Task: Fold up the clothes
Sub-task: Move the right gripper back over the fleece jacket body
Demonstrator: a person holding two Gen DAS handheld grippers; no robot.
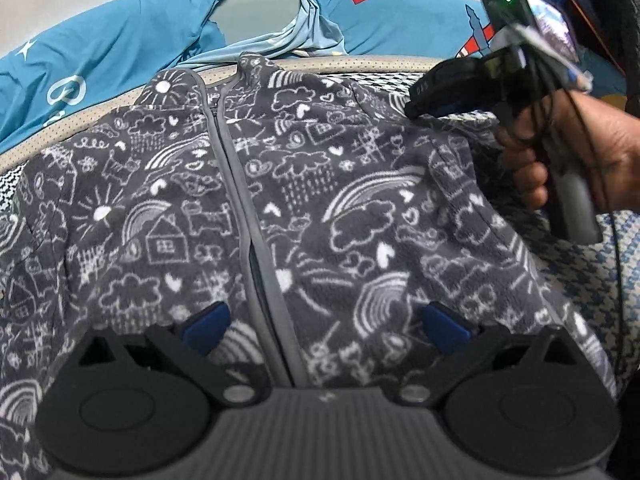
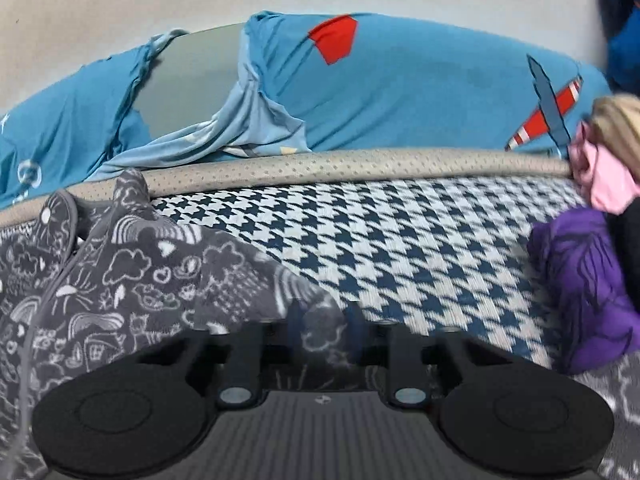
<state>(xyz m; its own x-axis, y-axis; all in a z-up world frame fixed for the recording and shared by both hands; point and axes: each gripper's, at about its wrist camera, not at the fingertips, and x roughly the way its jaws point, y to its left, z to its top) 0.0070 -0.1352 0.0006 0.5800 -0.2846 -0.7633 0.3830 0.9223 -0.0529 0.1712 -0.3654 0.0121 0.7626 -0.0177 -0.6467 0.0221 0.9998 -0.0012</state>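
A dark grey fleece jacket (image 1: 340, 200) with white doodle print and a grey zip lies spread front-up on the bed. My left gripper (image 1: 325, 326) hovers over its lower middle, open, its blue pads (image 1: 206, 328) far apart on either side of the zip. A hand holds my right gripper (image 1: 414, 110) at the jacket's far right shoulder. In the right wrist view the right gripper (image 2: 325, 320) has its blurred fingers close together, with the edge of the jacket (image 2: 120, 280) pinched between them.
A blue-and-white houndstooth cover (image 2: 400, 248) lies under the jacket. Behind a beige mattress edge (image 2: 360, 164) sits crumpled blue bedding (image 2: 420, 92) with a plane print. A purple garment (image 2: 580, 280) and a pink one (image 2: 608, 184) lie at the right.
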